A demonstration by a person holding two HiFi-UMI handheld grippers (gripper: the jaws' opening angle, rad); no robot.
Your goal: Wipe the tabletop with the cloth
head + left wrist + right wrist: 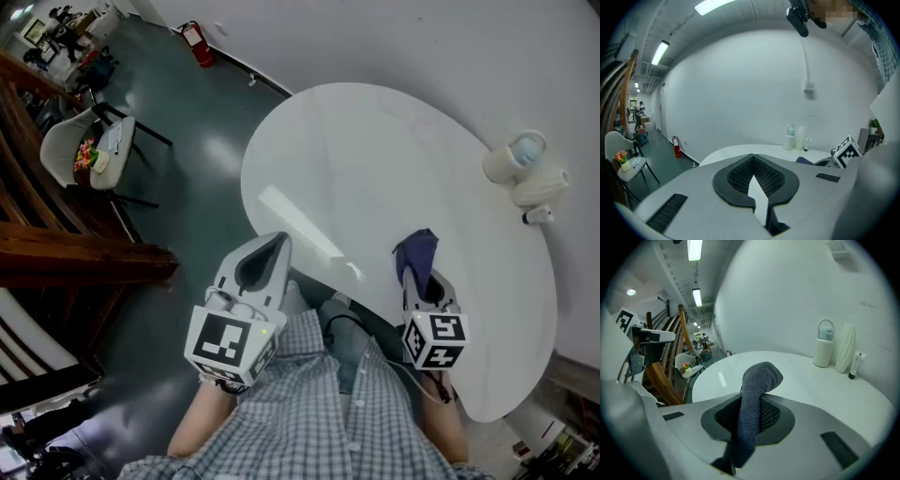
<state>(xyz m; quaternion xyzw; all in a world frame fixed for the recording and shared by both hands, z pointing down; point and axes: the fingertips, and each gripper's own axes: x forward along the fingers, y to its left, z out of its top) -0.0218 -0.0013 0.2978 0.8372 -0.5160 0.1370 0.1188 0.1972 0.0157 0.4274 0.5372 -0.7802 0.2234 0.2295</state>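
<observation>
Head view: white tabletop (375, 159), dark green floor (192, 112).

Right tongs (419, 270) hang over the near edge of the surface (375, 150), cloth (418, 248) caught between them. Left tongs (269, 251) sit off to the left, above the floor (187, 169). Far right on the surface: jug (516, 156), roll (544, 184) just beside it, tube (536, 216) nearest. Chair (82, 150) well left.

grey left tool (270, 248), grey right tool (419, 272), marker cubes (228, 345), checked shirt (309, 417)
</observation>
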